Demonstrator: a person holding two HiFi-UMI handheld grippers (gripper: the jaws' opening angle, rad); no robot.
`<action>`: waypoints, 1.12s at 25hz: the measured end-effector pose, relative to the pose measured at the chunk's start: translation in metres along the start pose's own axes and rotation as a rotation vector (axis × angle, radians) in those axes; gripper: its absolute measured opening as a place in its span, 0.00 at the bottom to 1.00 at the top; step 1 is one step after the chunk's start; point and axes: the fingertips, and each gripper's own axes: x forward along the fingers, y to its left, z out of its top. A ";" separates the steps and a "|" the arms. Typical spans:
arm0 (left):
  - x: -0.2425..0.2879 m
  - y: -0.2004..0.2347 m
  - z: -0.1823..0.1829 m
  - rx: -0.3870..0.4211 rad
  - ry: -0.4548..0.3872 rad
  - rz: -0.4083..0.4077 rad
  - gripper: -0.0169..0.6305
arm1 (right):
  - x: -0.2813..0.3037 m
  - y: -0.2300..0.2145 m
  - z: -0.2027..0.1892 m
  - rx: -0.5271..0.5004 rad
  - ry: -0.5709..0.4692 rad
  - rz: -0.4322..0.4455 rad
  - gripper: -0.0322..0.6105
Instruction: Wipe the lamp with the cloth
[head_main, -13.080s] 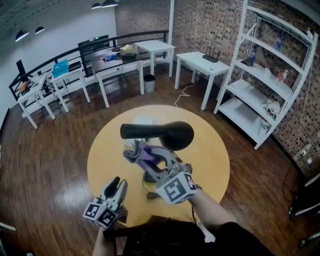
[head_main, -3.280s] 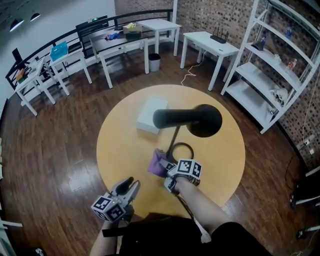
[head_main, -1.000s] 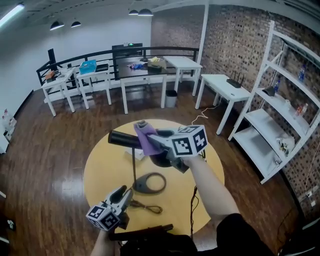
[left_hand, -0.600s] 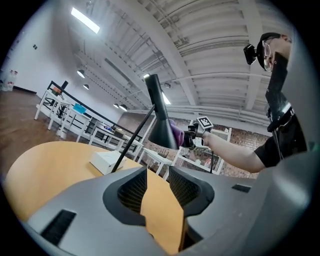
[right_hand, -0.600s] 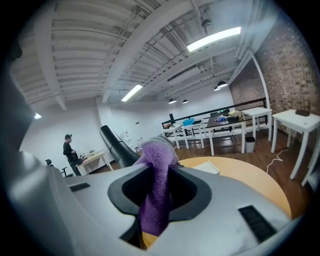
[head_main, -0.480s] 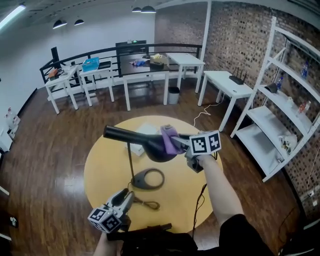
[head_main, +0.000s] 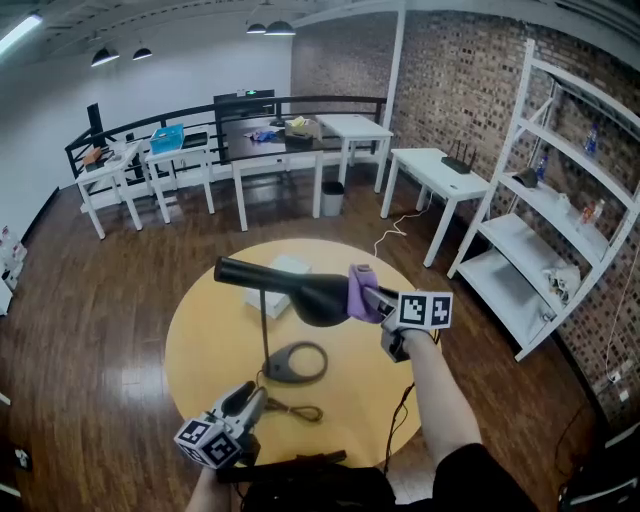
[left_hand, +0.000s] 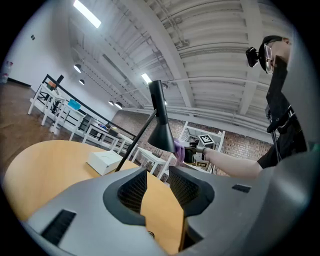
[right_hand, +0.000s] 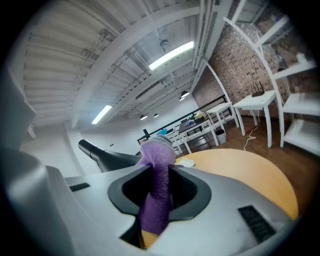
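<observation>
Seen from the head view, a round yellow table (head_main: 210, 330) carried a black desk lamp (head_main: 320, 300). Its ring-shaped base sat near the table's centre and a thin stem rose to a long head lying across from 9 o'clock to 3 o'clock. A white box (head_main: 283, 266) lay at 11 o'clock from the base, and a cord (head_main: 290, 410) trailed at 6 o'clock.

The right gripper (head_main: 365, 293) reached in from 3 o'clock, its jaws clamped on a purple cloth (head_main: 360, 290). A bunched end of the cloth stuck out past the jaw tips and appeared to touch the wide end of the lamp's shade. The left gripper (head_main: 245, 400) hung at 7 o'clock by the table's near edge, well apart from the lamp, with its jaws together and nothing between them.

The cloth looked soft, light and limp, so it likely needed a firm pinch low on the fold, leaving the loose end free to rub. The lamp seemed hard, smooth and top-heavy on its slim stem. It would probably swing or tip under a hard push, so light strokes seemed wise, with the base or stem the safest place to steady it.
</observation>
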 end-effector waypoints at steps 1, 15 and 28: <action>-0.003 0.002 0.001 -0.004 -0.001 0.000 0.23 | -0.003 0.008 0.005 -0.042 -0.003 -0.008 0.19; -0.027 0.029 0.002 -0.060 -0.085 0.031 0.23 | 0.065 0.253 0.077 -0.557 0.070 0.423 0.19; -0.013 -0.019 -0.025 0.021 -0.208 0.341 0.23 | 0.070 0.187 0.030 -0.649 0.311 0.703 0.19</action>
